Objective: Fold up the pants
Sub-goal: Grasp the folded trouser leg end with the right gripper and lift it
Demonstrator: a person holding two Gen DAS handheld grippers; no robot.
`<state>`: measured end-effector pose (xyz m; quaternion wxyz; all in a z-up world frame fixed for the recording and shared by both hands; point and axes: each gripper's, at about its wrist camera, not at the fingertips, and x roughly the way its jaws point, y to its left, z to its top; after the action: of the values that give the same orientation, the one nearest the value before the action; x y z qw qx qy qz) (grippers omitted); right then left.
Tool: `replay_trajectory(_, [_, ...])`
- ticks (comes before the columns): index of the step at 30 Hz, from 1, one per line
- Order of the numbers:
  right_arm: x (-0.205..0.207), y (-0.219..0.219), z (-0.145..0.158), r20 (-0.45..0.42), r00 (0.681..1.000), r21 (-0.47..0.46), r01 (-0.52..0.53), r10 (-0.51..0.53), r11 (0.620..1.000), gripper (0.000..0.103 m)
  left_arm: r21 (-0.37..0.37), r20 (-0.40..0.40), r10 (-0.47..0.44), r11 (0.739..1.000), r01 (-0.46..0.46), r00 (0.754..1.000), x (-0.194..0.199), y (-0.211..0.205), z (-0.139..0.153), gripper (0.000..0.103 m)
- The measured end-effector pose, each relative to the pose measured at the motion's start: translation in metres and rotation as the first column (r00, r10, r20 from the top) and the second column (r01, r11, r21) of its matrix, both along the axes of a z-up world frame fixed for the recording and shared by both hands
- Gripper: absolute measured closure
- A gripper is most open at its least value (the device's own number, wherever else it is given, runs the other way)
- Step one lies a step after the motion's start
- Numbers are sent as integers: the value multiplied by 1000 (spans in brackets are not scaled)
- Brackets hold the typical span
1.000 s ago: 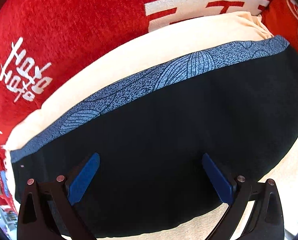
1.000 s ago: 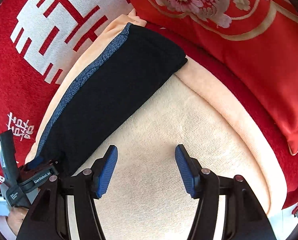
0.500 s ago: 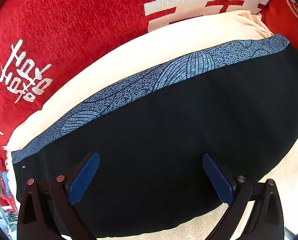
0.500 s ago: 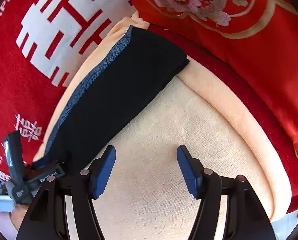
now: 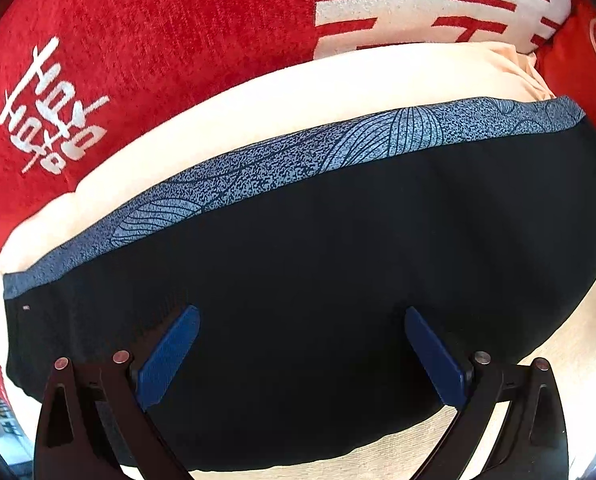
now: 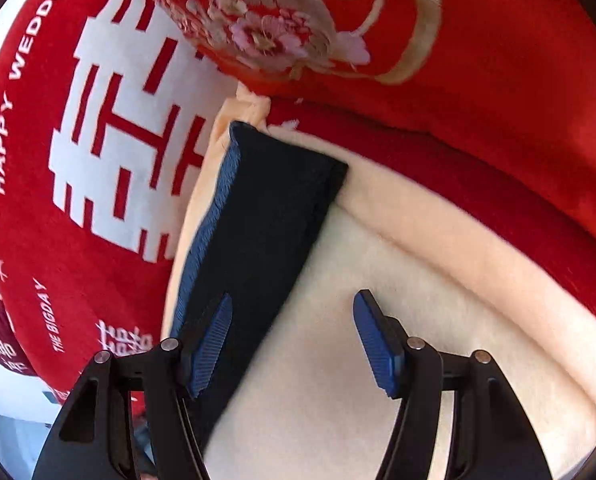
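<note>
The black pants [image 5: 338,264] lie folded into a long flat strip on a cream blanket [image 5: 298,92], with a blue patterned band [image 5: 338,148] along the far edge. My left gripper [image 5: 302,320] is open and empty, hovering low over the middle of the strip. In the right wrist view the pants [image 6: 265,216] run away from me on the left. My right gripper [image 6: 293,312] is open and empty, its left finger [image 6: 213,340] over the strip's near right edge, the right finger over bare blanket.
Red cushions with white lettering [image 5: 97,60] [image 6: 77,160] stand behind the blanket. A red embroidered pillow [image 6: 338,28] sits at the far end by the pants. The cream blanket [image 6: 418,280] spreads right of the pants.
My right gripper has swung left and forward, so the pants now sit under its left finger and the left gripper has left its view. The left gripper has barely moved.
</note>
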<state>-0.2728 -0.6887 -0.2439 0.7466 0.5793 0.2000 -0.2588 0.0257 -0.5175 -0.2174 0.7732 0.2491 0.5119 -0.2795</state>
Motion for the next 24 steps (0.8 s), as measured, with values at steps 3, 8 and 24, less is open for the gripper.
replay_trajectory(3, [8, -8, -3, 55, 998, 4, 0, 0, 1000, 36, -13, -9, 8, 1000, -8, 1000, 0, 3, -1, 0])
replay_trajectory(8, [28, -24, -8, 129, 991, -10, 45, -44, 999, 38, -34, -23, 19, 999, -20, 1000, 4, 12, -6, 0])
replay_trajectory(24, [64, -20, 51, 53, 989, -113, -134, 141, 985, 90, -219, -42, -113, 970, 101, 993, -26, -22, -4, 42])
